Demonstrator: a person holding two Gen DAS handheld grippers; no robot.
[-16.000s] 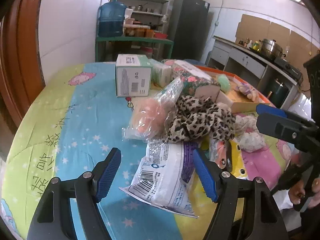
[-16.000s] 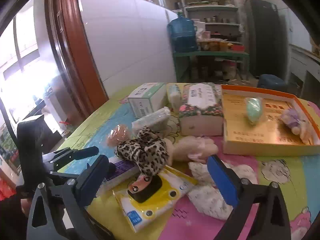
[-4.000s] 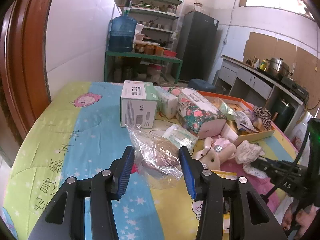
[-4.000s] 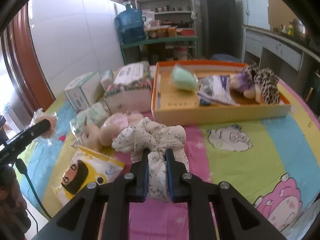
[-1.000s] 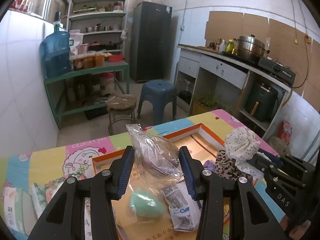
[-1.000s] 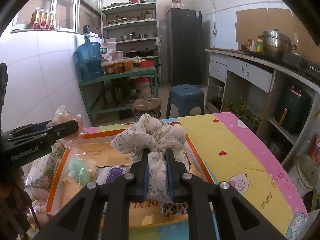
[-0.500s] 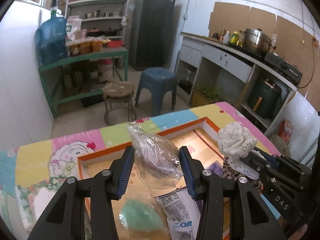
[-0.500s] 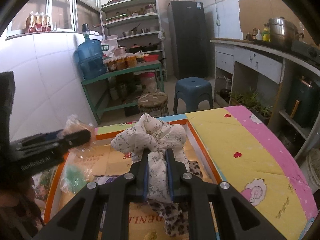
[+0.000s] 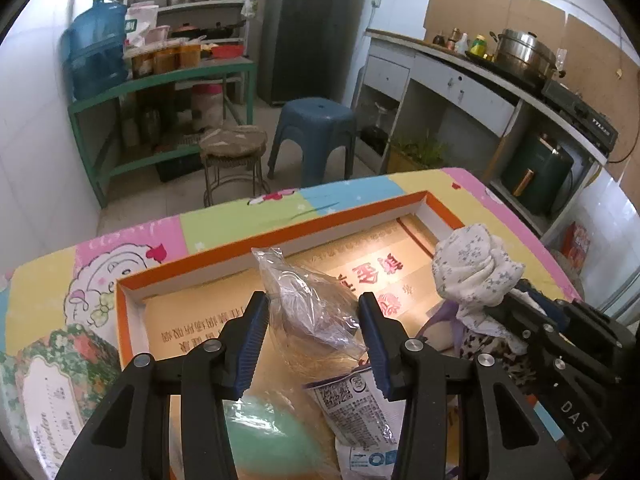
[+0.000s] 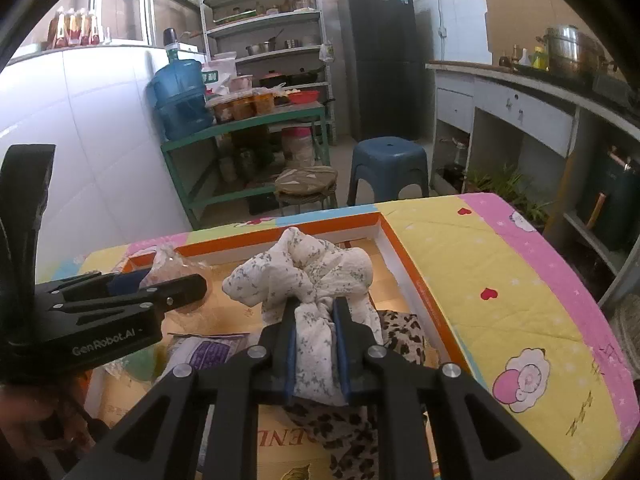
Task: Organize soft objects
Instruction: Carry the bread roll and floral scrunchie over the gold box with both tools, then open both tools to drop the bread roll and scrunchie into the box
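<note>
Here the left gripper [image 9: 312, 344] has its jaws clamped on a crinkled clear plastic bag [image 9: 308, 312] with something soft and tan inside, held above the orange-rimmed box [image 9: 352, 216]. The right gripper [image 10: 314, 344] has its jaws pressed nearly together on a bunched floral fabric scrunchie [image 10: 304, 272], hanging over the box's right end, above a leopard-print scrunchie [image 10: 400, 334] already lying in it. Also in the box are a mint-green sponge [image 9: 268, 436] and a printed packet [image 9: 360, 408] (both directly beneath the bag).

What could go wrong, as a judgement: the bag is slick and only its loose film may be pinched, so it could slide out early or stick to a pad on release. Dropped from here, it would land on the sponge and packet and might roll into a heap. The scrunchie sits close to the right wall, so it could drape over the rim or spill onto the table. The two grippers are near each other and could bump.

Beyond the box, the table wears a bright patchwork cartoon cloth [image 10: 500, 280], with a floral tissue box [image 9: 52, 376] beside the box's left end. Farther off are a blue plastic stool [image 10: 386, 168], a round woven stool [image 9: 234, 146], a green rack with a water jug [image 10: 180, 96], a dark fridge [image 9: 308, 28] and a counter carrying a steel pot [image 9: 524, 50].
</note>
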